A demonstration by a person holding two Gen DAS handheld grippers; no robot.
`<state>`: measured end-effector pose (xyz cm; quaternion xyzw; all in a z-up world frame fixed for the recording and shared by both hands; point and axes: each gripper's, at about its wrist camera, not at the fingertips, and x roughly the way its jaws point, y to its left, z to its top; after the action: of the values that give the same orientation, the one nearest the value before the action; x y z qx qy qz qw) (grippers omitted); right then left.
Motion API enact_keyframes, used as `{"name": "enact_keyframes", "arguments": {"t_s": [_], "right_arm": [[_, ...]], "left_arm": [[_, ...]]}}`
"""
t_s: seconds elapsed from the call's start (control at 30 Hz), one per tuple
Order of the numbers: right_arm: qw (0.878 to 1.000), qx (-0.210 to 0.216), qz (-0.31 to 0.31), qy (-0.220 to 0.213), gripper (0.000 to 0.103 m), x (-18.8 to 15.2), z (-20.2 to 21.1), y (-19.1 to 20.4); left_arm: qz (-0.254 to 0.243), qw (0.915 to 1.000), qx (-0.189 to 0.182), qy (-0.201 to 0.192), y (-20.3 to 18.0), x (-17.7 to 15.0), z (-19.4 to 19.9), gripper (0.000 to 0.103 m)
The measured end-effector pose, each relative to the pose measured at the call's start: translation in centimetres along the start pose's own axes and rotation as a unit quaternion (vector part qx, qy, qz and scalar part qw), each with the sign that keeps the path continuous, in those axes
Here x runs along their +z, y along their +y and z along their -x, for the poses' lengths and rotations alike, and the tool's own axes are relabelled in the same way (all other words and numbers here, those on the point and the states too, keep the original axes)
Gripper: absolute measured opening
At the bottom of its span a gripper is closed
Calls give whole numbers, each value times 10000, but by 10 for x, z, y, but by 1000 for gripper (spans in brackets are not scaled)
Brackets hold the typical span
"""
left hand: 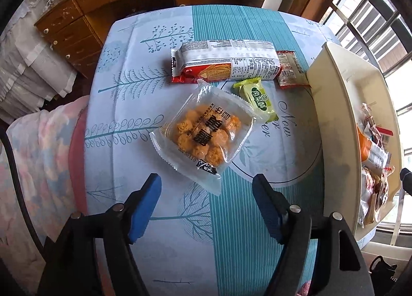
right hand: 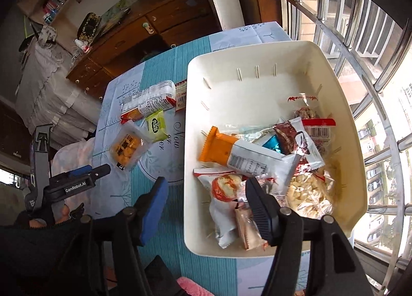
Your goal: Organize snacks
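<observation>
A clear pack of orange puffs point(left hand: 203, 136) lies on the table just ahead of my open, empty left gripper point(left hand: 207, 180). Beyond it lie a green packet point(left hand: 257, 99), a long red-and-white biscuit pack point(left hand: 226, 61) and a small red sachet point(left hand: 289, 69). The same items show in the right wrist view: puffs point(right hand: 126, 148), green packet point(right hand: 155, 126), biscuit pack point(right hand: 148, 104). The cream bin point(right hand: 260, 59) holds several snack packs, among them an orange-and-white bar point(right hand: 239, 155). My right gripper point(right hand: 206, 189) is open and empty above the bin's near left wall.
The table wears a blue-and-white patterned cloth point(left hand: 134, 95). The cream bin point(left hand: 334, 84) stands along its right side by a barred window point(right hand: 360, 38). A wooden dresser point(left hand: 85, 12) stands behind the table. The left gripper point(right hand: 77, 180) shows at the right view's left.
</observation>
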<state>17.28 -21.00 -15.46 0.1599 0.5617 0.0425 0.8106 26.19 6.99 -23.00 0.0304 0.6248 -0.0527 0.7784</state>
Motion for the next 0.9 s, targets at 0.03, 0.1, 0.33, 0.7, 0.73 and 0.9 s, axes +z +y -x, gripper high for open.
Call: {"name": "enact_keyframes", "arguments": {"t_s": [0.03,0.1,0.33,0.7,0.73,0.9], "right_arm": [[10000,32,-45,9,64,0,-3,4],[9999,115,-118,-4,64,1,-9,13],[9991,307,-210,-226,65,9,-27,49],[9984,44,208,-520,65,42,-70,101],[9982,-2,277,-540,65,44,-74,104],[9975,-232,495,-453,65,57,-97,115]], "left_arm": [[-106,9999,-5,-36,-1,1,-1,75],[-324,9994,-10,-100,-2,1,-4,76],[-994,9943,-46,-375,-8,3,-18,79],[-1363,9874,-368,-714,1,14,-44,84],[-1395,9868,-399,-718,1,14,-47,85],[-1539,9849,-364,-704,-1,16,-63,90]]}}
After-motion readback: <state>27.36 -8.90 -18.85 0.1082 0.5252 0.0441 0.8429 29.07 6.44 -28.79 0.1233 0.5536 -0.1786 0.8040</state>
